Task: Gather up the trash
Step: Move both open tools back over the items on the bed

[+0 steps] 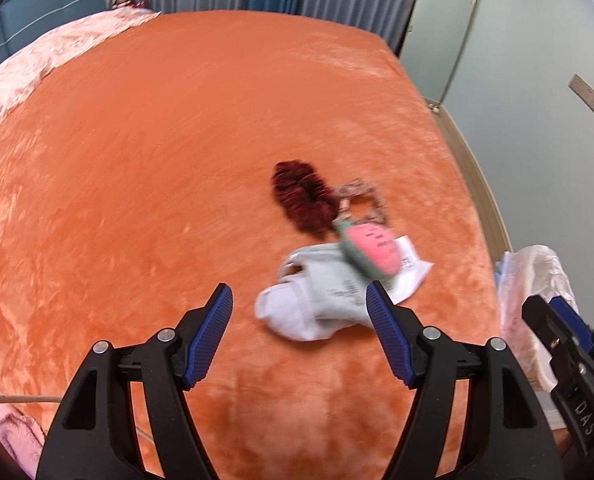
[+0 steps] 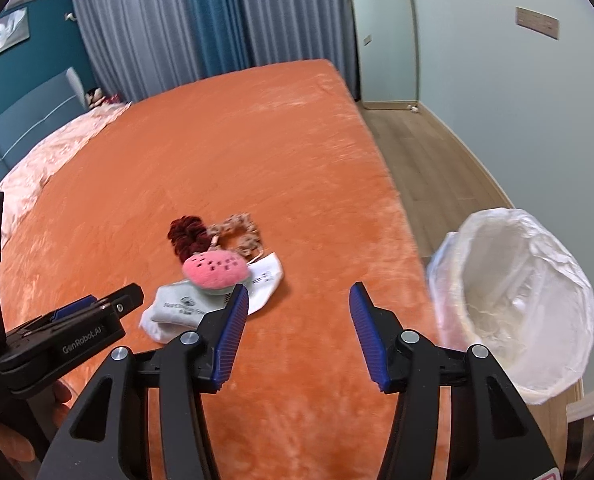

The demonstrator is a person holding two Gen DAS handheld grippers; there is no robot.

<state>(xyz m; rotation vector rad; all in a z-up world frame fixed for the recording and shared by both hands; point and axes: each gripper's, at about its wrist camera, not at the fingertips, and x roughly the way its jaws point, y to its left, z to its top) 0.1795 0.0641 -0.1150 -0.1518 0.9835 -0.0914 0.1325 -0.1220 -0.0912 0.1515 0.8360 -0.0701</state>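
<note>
A small pile lies on the orange blanket (image 1: 177, 140): a grey and white sock (image 1: 313, 296), a pink watermelon plush (image 1: 371, 250), a white paper slip (image 1: 411, 268), a dark red scrunchie (image 1: 301, 194) and a spotted scrunchie (image 1: 363, 196). My left gripper (image 1: 297, 288) is open, just short of the sock, with nothing between its fingers. My right gripper (image 2: 299, 288) is open over bare blanket, to the right of the sock (image 2: 181, 308), the plush (image 2: 215, 268) and the slip (image 2: 267, 280). A bin with a clear liner (image 2: 517, 300) stands beside the bed at the right.
A pale pink quilt (image 1: 37, 68) covers the bed's far left. Grey and blue curtains (image 2: 201, 16) hang behind the bed. Wood floor (image 2: 425, 160) runs along the bed's right side by a pale wall. The left gripper (image 2: 93, 316) shows at the left of the right wrist view.
</note>
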